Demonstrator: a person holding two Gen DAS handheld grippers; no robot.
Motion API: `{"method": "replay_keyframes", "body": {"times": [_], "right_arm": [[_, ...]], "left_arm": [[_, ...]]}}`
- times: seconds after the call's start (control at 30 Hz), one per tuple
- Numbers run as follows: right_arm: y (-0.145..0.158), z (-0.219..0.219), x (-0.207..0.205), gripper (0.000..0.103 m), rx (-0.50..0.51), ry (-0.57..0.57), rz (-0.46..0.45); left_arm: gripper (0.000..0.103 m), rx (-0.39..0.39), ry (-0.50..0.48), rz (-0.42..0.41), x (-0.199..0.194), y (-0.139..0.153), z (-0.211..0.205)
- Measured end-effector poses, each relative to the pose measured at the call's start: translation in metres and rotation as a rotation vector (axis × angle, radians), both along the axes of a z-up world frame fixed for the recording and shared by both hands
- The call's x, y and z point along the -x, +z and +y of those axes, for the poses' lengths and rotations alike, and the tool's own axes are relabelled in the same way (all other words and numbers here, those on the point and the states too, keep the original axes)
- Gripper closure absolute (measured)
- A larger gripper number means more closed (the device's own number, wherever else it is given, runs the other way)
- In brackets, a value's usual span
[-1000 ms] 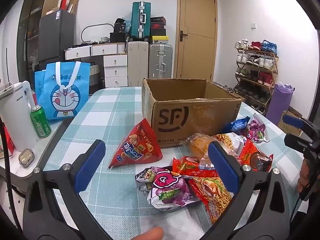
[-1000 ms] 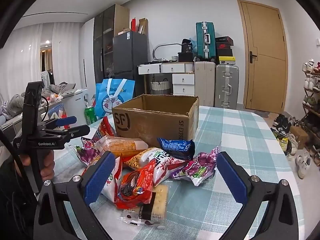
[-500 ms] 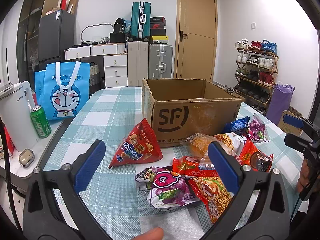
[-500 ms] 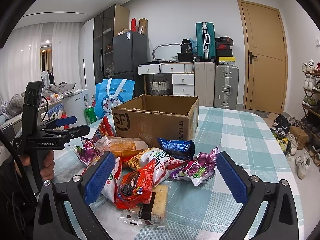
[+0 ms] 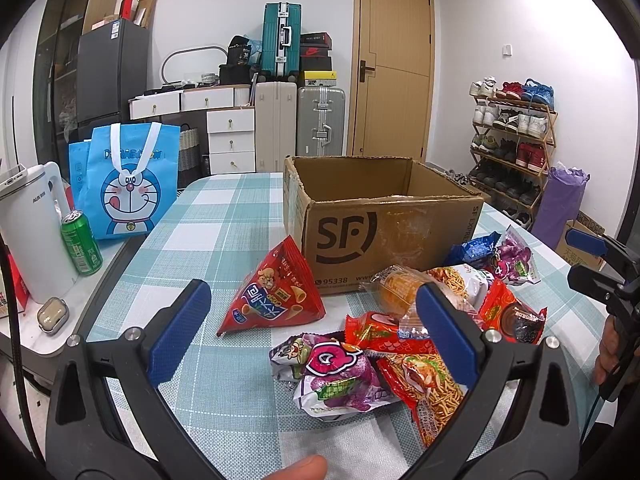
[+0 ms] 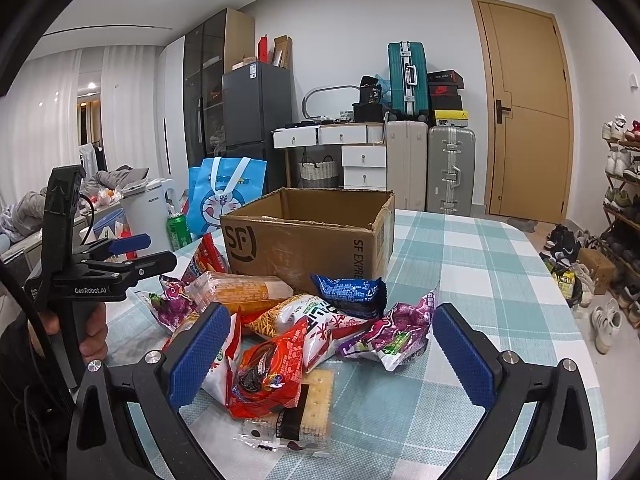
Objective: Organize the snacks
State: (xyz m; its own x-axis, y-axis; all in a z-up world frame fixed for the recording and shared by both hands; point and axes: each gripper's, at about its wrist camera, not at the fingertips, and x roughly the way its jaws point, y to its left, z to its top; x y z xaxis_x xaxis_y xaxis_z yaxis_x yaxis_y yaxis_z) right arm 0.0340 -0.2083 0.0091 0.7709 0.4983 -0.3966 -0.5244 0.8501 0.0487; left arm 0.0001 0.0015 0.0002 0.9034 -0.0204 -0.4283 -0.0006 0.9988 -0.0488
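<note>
Home: suitcases [image 5: 320,120], shoe rack [image 5: 512,140].

Right gripper [image 6: 330,354] fingers spread wide over snack pile [image 6: 304,332] on checked desk [image 6: 472,280]. Open cardboard box [image 6: 308,236] just behind pile. Left gripper [image 6: 132,254] at left, hand-held, empty.

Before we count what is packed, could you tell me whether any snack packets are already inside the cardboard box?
No, the cardboard box shows only bare inner walls in the left wrist view, though its floor is hidden.
</note>
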Motion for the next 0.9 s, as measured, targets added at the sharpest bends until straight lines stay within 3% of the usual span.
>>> {"method": "replay_keyframes", "body": {"times": [0.9], "right_arm": [[-0.0016,0.0004,-0.0061,0.000,0.019,-0.059,0.014]], "left_arm": [[0.001,-0.006,-0.013,0.006,0.0010,-0.0003,0.0046]]}}
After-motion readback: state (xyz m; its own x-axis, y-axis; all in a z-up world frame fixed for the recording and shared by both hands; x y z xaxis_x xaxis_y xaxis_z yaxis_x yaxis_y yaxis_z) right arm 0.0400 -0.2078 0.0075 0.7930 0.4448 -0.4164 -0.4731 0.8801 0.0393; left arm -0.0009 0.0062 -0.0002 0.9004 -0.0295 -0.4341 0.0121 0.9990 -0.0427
